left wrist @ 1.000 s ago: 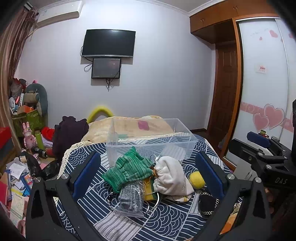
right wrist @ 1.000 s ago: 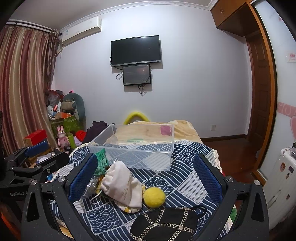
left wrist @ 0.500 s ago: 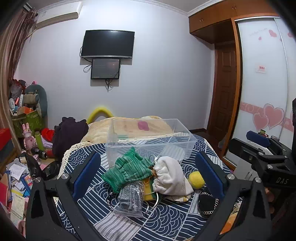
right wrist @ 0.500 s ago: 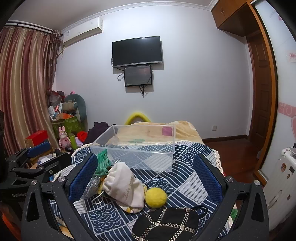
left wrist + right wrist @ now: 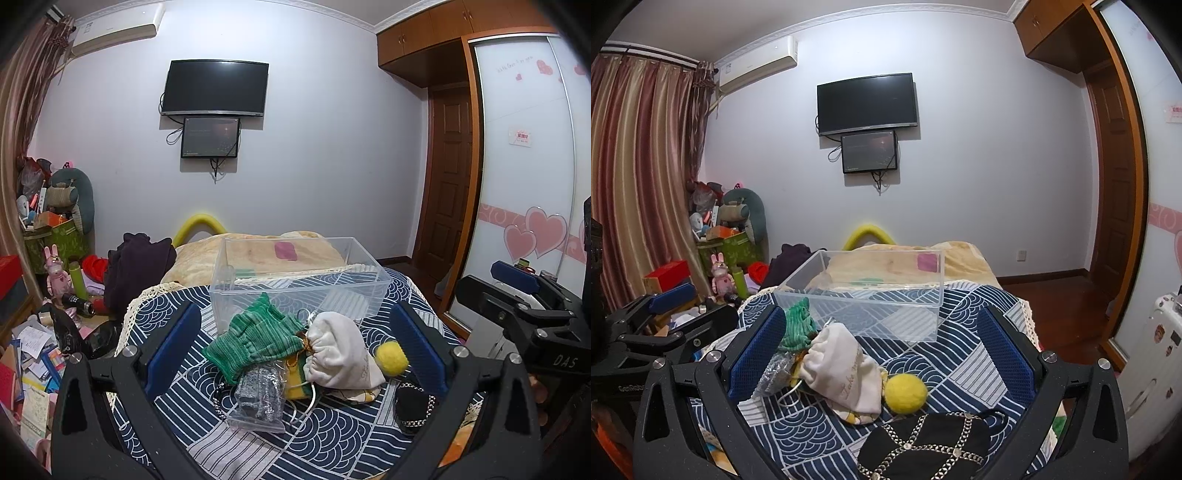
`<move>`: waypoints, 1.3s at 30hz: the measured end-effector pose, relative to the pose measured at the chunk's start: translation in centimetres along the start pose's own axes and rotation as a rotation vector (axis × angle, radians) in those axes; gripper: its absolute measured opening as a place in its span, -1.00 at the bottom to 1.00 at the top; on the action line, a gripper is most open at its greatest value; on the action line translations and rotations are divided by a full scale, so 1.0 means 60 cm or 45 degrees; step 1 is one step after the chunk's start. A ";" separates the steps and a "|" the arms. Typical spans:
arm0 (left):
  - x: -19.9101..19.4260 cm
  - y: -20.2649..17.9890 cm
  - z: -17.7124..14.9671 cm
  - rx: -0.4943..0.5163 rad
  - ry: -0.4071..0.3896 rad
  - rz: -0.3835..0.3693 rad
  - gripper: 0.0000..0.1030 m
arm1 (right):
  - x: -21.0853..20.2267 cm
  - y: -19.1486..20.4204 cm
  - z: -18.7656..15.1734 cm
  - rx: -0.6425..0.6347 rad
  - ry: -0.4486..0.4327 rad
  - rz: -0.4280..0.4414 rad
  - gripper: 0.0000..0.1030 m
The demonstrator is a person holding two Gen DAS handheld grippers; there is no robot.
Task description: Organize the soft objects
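Before the clear bin [image 5: 299, 284], both grippers' fingers [image 5: 173, 347] [image 5: 757, 350] spread wide, nothing between them

This is looking like a lived-in bedroom in a home: a bed [image 5: 258, 254] under a beige blanket is lying at the far edge of the patterned cloth, and a dark television [image 5: 867, 104] is hanging on the pale wall beside an air conditioner [image 5: 757, 66]. Striped curtains [image 5: 639, 177] are hanging at the left, a wardrobe door with pink hearts [image 5: 532, 206] is standing at the right, and toys and boxes [image 5: 48, 236] are piling up in the left corner.
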State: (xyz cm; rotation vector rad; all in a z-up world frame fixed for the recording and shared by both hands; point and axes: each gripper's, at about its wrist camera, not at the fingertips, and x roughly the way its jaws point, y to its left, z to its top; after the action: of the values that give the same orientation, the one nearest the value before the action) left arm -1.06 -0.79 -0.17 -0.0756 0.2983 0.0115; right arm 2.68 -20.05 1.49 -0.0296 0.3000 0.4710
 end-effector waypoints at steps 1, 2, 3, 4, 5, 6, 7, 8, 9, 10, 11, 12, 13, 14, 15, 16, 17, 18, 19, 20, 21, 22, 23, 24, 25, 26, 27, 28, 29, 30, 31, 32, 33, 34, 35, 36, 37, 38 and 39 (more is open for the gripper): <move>0.000 0.000 0.000 0.000 0.000 -0.001 1.00 | 0.000 0.000 0.000 0.000 0.000 0.000 1.00; 0.000 0.000 0.000 0.000 0.000 -0.001 1.00 | 0.000 0.001 0.000 0.000 -0.001 0.001 1.00; 0.000 0.000 0.000 0.000 0.000 -0.001 1.00 | 0.000 0.001 0.000 0.000 0.000 0.001 1.00; 0.001 0.000 0.001 0.001 0.000 -0.001 1.00 | 0.000 0.001 0.000 0.000 -0.001 0.002 1.00; 0.000 0.000 0.000 0.001 0.000 -0.002 1.00 | 0.000 0.001 0.000 0.000 -0.001 0.002 1.00; 0.000 -0.001 0.000 0.002 0.000 -0.002 1.00 | 0.000 0.001 0.000 0.000 -0.001 0.003 1.00; 0.001 -0.001 0.001 0.003 -0.001 -0.003 1.00 | 0.000 0.001 0.000 0.001 -0.001 0.006 1.00; 0.001 -0.001 0.001 0.003 -0.001 -0.003 1.00 | -0.001 0.002 0.000 0.002 -0.001 0.009 1.00; 0.001 -0.001 0.001 0.003 -0.002 -0.003 1.00 | 0.000 0.002 0.000 0.002 -0.002 0.012 1.00; 0.000 -0.001 0.001 0.003 -0.004 -0.003 1.00 | -0.001 0.002 0.000 0.003 -0.002 0.014 1.00; 0.000 -0.002 0.000 0.003 -0.005 -0.004 1.00 | -0.002 0.003 0.000 0.003 -0.004 0.017 1.00; 0.000 -0.002 0.000 0.003 -0.006 -0.005 1.00 | -0.002 0.002 0.000 0.004 -0.004 0.019 1.00; 0.000 -0.002 0.000 0.003 -0.006 -0.004 1.00 | -0.002 0.002 -0.001 0.004 -0.005 0.020 1.00; -0.001 -0.002 0.000 0.004 -0.007 -0.004 1.00 | -0.002 0.002 -0.001 0.003 -0.007 0.021 1.00; -0.002 -0.003 0.000 0.004 -0.008 -0.005 1.00 | -0.002 0.002 -0.001 0.003 -0.007 0.022 1.00; -0.001 -0.003 0.000 0.005 -0.009 -0.004 1.00 | -0.002 0.002 -0.001 0.003 -0.008 0.023 1.00; -0.002 -0.003 0.000 0.005 -0.009 -0.004 1.00 | -0.002 0.002 -0.001 0.003 -0.008 0.025 1.00; -0.003 -0.003 0.000 0.005 -0.011 -0.005 1.00 | -0.002 0.002 -0.002 0.003 -0.008 0.026 1.00; -0.004 -0.003 0.001 0.005 -0.012 -0.006 1.00 | -0.002 0.002 -0.002 0.003 -0.009 0.026 1.00; -0.005 -0.002 0.001 0.005 -0.014 -0.006 1.00 | -0.003 0.002 -0.002 0.004 -0.009 0.026 1.00; -0.006 -0.002 0.001 0.005 -0.016 -0.007 1.00 | -0.003 0.002 -0.002 0.003 -0.008 0.027 1.00; -0.006 -0.002 0.001 0.006 -0.019 -0.007 1.00 | -0.003 0.002 -0.002 0.003 -0.008 0.029 1.00; -0.007 -0.001 0.001 0.007 -0.019 -0.007 1.00 | -0.003 0.002 -0.002 0.002 -0.009 0.029 1.00; -0.007 0.000 0.000 0.007 -0.018 -0.015 1.00 | -0.003 0.002 -0.001 0.002 -0.008 0.026 1.00; -0.006 0.001 -0.001 0.004 -0.015 -0.023 1.00 | -0.003 0.002 -0.002 0.001 -0.007 0.023 1.00; -0.005 0.002 -0.003 0.001 -0.008 -0.032 1.00 | -0.002 0.002 -0.002 0.002 -0.004 0.018 1.00; -0.005 0.004 -0.005 0.001 0.000 -0.041 1.00 | -0.001 0.001 -0.002 0.004 0.000 0.014 1.00; -0.003 0.007 -0.009 0.004 0.013 -0.049 1.00 | 0.002 -0.001 -0.004 0.006 0.009 0.012 1.00; 0.001 0.010 -0.015 0.011 0.032 -0.053 1.00 | 0.004 -0.003 -0.006 0.008 0.021 0.010 1.00; 0.005 0.012 -0.022 0.016 0.050 -0.050 1.00 | 0.008 -0.005 -0.010 0.010 0.039 0.006 1.00; 0.010 0.014 -0.029 0.021 0.071 -0.042 1.00 | 0.013 -0.008 -0.015 0.009 0.064 0.000 1.00; 0.015 0.017 -0.038 0.026 0.092 -0.033 1.00 | 0.018 -0.012 -0.023 0.006 0.095 -0.009 1.00; 0.021 0.019 -0.047 0.027 0.116 -0.023 1.00 | 0.022 -0.015 -0.028 0.005 0.114 -0.015 1.00; 0.029 0.024 -0.058 0.024 0.153 -0.014 1.00 | 0.028 -0.020 -0.038 0.002 0.151 -0.028 1.00; 0.036 0.029 -0.069 0.021 0.188 -0.006 1.00 | 0.032 -0.025 -0.047 0.003 0.177 -0.037 1.00; 0.042 0.032 -0.077 0.019 0.214 0.003 1.00 | 0.041 -0.033 -0.062 0.010 0.232 -0.049 1.00; 0.050 0.037 -0.089 0.014 0.251 0.018 1.00 | 0.047 -0.039 -0.072 0.019 0.271 -0.052 1.00; 0.056 0.041 -0.098 0.010 0.276 0.032 1.00 | 0.048 -0.043 -0.076 0.025 0.294 -0.052 1.00; 0.062 0.046 -0.107 0.002 0.305 0.047 1.00 | 0.052 -0.048 -0.087 0.037 0.332 -0.053 1.00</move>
State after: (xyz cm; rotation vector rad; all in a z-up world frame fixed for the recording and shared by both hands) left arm 0.57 1.48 -7.58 -0.0700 0.5390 0.0387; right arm 5.17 -21.77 -4.52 -0.0691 0.5614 0.4214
